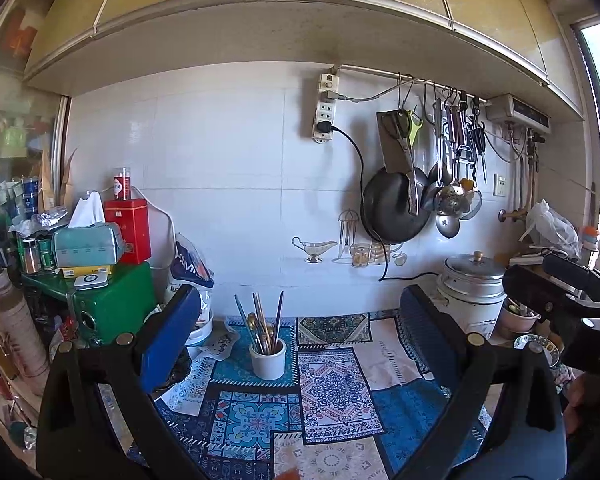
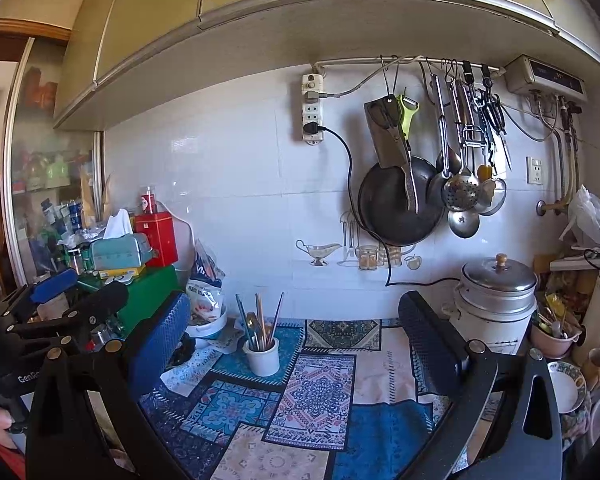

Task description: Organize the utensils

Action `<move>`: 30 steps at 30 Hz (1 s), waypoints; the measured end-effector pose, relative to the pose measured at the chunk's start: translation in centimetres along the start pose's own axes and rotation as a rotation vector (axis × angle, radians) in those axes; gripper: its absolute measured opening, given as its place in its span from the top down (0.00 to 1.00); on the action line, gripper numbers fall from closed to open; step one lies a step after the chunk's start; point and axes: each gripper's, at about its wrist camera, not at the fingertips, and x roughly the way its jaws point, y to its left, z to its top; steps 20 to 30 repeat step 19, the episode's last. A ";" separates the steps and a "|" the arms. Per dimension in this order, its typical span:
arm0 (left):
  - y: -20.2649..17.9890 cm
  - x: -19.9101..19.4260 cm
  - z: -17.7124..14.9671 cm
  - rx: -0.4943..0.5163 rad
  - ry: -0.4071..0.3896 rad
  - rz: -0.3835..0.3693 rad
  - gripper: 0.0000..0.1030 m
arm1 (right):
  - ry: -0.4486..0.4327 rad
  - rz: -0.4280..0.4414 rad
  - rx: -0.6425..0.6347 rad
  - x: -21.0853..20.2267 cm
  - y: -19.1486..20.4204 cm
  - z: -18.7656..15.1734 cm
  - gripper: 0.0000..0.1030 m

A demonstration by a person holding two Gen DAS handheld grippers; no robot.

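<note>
On the patterned cloth [image 1: 332, 396] covering the surface, a white crock [image 1: 268, 358] stands upright w/ the utensils [image 1: 262, 326] bunched inside: chopsticks, a gold spoon, a couple of dark-handled pieces, all leaning out over the rim. Left tongs [image 1: 300, 328] spread wide, nothing between the blue pads, crock framed in the gap but well ahead of them. Right tongs [image 2: 296, 328] likewise wide apart and empty, same crock sitting ahead betw. the fingers, closer to the left one.

Right side of the surface: a white rice cooker [image 2: 494, 300] w/ a metal lid, and just beside it a pink bowl [image 2: 552, 340] holding more cutlery, a patterned plate [image 2: 568, 384] in front of that. Up on the wall, a rail [image 2: 412, 60] carries a cleaver, peeler, ladles and a skimmer over a black wok [image 2: 396, 208]. Left side: green box [image 1: 112, 304], red tin [image 1: 126, 228], tissue box [image 1: 88, 240] stacked up.
</note>
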 end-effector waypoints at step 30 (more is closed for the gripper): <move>1.4 3.4 -0.3 -0.022 0.036 -0.004 0.02 | 0.040 0.018 0.002 3.7 -0.3 -0.1 0.00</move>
